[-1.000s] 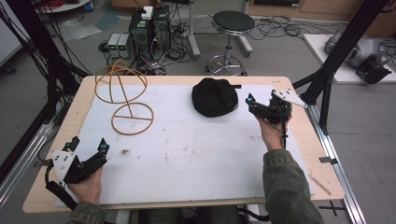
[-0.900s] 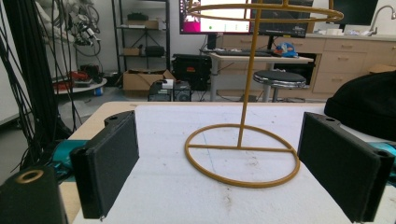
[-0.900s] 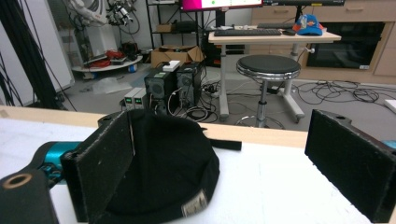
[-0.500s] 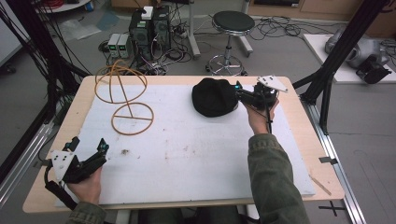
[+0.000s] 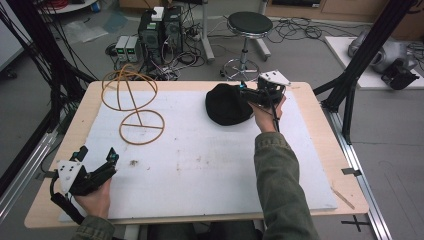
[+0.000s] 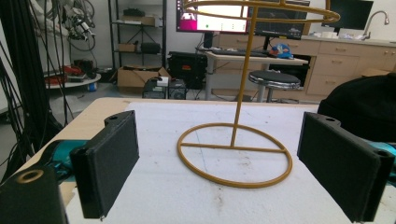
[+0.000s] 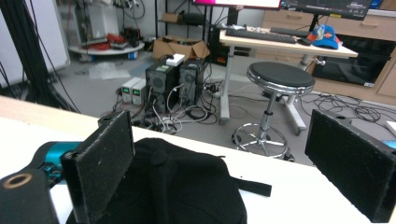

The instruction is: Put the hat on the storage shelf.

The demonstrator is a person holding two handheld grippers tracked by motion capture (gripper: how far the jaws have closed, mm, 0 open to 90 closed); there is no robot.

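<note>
White table (image 5: 210,165): right gripper (image 5: 243,93), jaws spread, reaches the black cap (image 5: 225,105); left gripper (image 5: 97,159), jaws spread and empty, faces the wire stand (image 5: 132,100).

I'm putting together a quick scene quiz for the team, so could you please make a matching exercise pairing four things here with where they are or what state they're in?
Things:
1. black cap
2. yellow wire stand
3. left gripper
4. right gripper

Places or states:
A. open, at the near left corner of the table
B. upright at the far left of the white mat
C. open, reaching in at the cap
D. lying at the far middle of the mat

Pairs: 1-D, 2-B, 3-A, 4-C
</note>
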